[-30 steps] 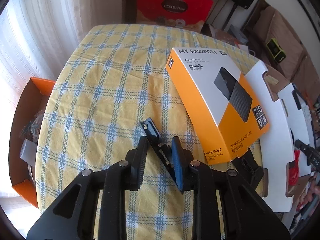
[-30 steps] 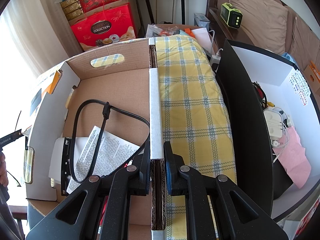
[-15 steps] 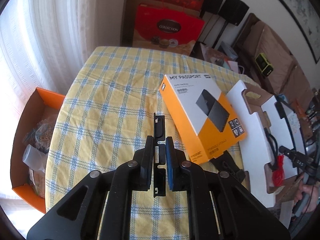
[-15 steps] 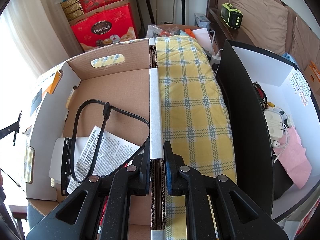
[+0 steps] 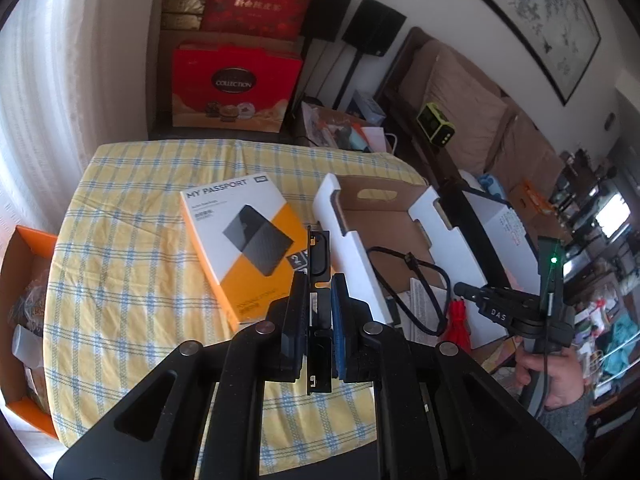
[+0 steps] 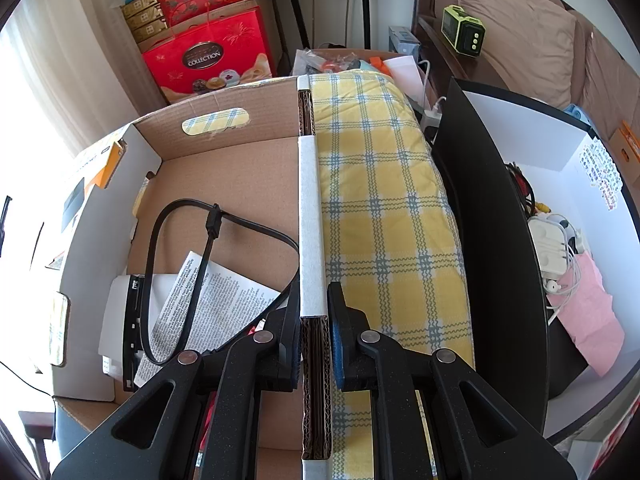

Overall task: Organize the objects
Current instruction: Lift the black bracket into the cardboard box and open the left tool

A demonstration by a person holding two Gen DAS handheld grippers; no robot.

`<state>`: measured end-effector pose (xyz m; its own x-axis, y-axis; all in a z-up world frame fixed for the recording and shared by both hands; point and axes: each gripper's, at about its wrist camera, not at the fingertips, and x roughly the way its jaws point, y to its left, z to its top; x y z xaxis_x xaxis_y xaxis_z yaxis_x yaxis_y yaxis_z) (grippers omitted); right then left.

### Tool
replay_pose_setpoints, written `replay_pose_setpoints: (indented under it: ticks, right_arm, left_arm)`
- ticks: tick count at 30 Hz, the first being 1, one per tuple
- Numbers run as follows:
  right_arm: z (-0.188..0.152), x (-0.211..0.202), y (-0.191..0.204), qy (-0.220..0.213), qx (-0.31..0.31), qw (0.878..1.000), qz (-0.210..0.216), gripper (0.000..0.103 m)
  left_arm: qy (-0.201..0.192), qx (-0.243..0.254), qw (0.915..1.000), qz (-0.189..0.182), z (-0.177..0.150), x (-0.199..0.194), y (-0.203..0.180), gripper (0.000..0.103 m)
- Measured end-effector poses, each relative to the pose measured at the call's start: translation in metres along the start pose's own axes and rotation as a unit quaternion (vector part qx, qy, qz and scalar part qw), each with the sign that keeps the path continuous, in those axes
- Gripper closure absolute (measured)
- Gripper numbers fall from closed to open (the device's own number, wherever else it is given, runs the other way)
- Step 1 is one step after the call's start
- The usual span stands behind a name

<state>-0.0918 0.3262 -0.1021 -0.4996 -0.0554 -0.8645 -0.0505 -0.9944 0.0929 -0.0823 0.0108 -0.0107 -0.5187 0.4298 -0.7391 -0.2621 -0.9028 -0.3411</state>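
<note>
Your left gripper (image 5: 318,300) is closed on one thin black plastic tray (image 5: 319,252), held upright on edge above the yellow-and-blue checked tablecloth (image 5: 132,248). It sits between one orange-and-white box (image 5: 244,240) printed "MY PASSPORT" and one open cardboard box (image 6: 240,184) with white outer walls.

Your right gripper (image 6: 314,320) is clamped on that cardboard box's right wall (image 6: 310,220), one finger inside, one outside. Inside the box lie one black cable (image 6: 208,232), one printed leaflet (image 6: 212,300) with text too small to read, and a white item with a black edge (image 6: 120,312).

Beyond the table stand two red gift boxes; the lower one (image 5: 236,84) reads "COLLECTION", the upper one (image 5: 260,0) carries Chinese characters. To the right, one black-walled bin (image 6: 492,220) holds white chargers (image 6: 552,240) and a pink cloth (image 6: 588,312).
</note>
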Motion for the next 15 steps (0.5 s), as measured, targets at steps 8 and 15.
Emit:
replay_pose_setpoints:
  ticks: [8,15]
  right_arm:
    - [0.0,0.0,0.001,0.0,0.002,1.0,0.0,0.093]
    - [-0.001,0.0,0.001,0.001,0.005,1.0,0.002,0.092]
  left_arm:
    - [0.033,0.045,0.9982,-0.022,-0.014,0.037,-0.06,0.092]
    - [0.049,0.029,0.9983,-0.013,-0.023,0.064,-0.072,0.092]
